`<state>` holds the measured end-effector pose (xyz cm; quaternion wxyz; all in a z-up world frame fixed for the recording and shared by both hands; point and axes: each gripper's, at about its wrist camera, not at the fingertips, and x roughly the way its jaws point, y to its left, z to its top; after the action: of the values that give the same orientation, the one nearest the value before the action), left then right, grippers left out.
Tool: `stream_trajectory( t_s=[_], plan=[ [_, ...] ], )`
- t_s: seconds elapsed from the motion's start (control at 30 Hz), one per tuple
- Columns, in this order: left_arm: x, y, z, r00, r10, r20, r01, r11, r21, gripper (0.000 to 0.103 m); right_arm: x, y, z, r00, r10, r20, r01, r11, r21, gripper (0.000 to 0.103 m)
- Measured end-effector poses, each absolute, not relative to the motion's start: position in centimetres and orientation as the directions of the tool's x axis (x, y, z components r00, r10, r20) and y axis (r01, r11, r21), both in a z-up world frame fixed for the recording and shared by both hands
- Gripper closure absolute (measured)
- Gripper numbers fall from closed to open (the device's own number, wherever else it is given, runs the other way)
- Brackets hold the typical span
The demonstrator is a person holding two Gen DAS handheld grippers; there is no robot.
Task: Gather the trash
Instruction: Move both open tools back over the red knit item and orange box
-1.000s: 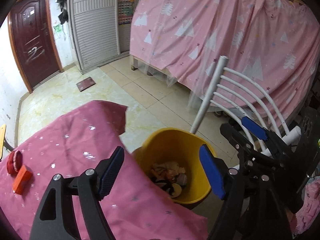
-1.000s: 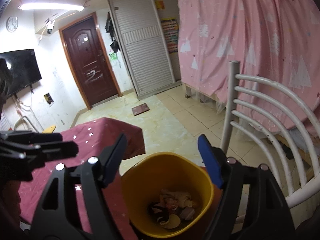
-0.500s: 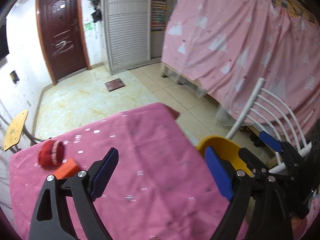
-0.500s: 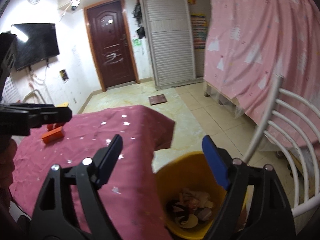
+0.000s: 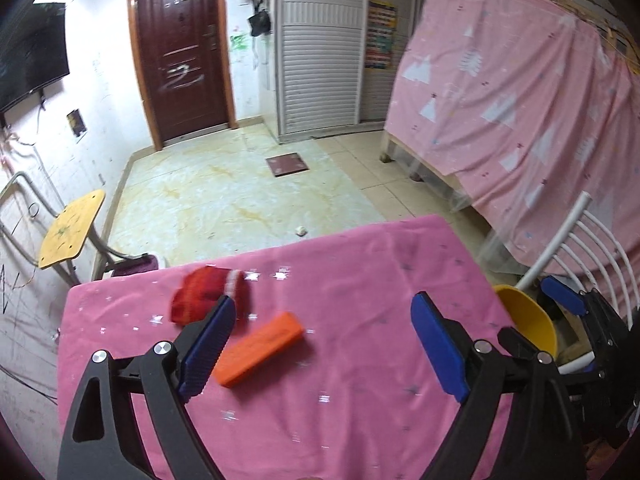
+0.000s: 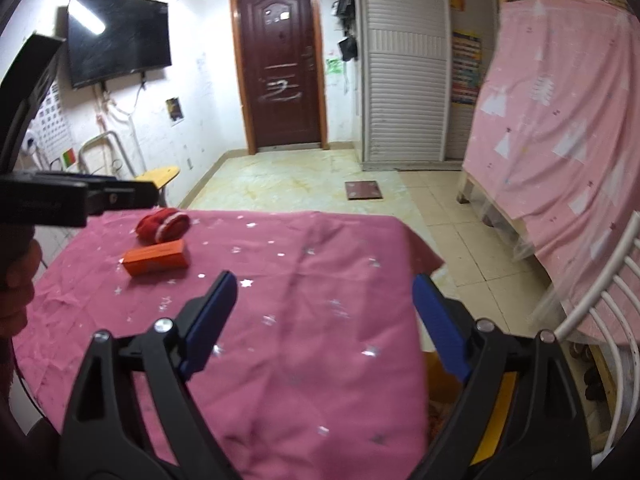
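An orange box [image 5: 258,347] and a red knitted item [image 5: 200,298] lie on the pink tablecloth [image 5: 360,280]; they also show in the right wrist view as the box [image 6: 156,262] and red item [image 6: 162,226]. My left gripper [image 5: 320,344] is open and empty above the cloth, the orange box just inside its left finger. My right gripper [image 6: 322,320] is open and empty over the table's right part. The yellow trash bin [image 5: 528,322] stands off the table's right edge; in the right wrist view the bin [image 6: 496,408] is mostly hidden.
A white slatted chair [image 5: 580,240] stands right of the bin. A pink curtain [image 5: 520,100] hangs behind it. A yellow stool [image 5: 72,232] is at the far left. A small white scrap [image 5: 301,231] lies on the floor beyond the table.
Both grippers have swung left from over the yellow bin to over the table. The orange box and red item now sit near the left gripper. Both stay open.
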<state>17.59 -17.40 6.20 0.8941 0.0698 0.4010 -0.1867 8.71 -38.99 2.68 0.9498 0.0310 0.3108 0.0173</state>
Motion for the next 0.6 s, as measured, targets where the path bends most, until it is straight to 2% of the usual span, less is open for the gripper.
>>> stream_trajectory(
  t_s=[0.37,0.6],
  plan=[
    [22.8,-13.4,3.6,0.568,-0.199,-0.798,0.337,0.942,0.005,0.019,12.3,-33.0,1.8,0.749,0.192,-0.634,-0.161,0.981,0.107,0.013],
    [26.2,-11.8,0.9,0.522,-0.163,-0.837,0.31,0.951,0.008,0.013,14.2,-29.5,1.0,0.699,0.271,-0.662,-0.244,0.96,0.136,0.009]
  ],
)
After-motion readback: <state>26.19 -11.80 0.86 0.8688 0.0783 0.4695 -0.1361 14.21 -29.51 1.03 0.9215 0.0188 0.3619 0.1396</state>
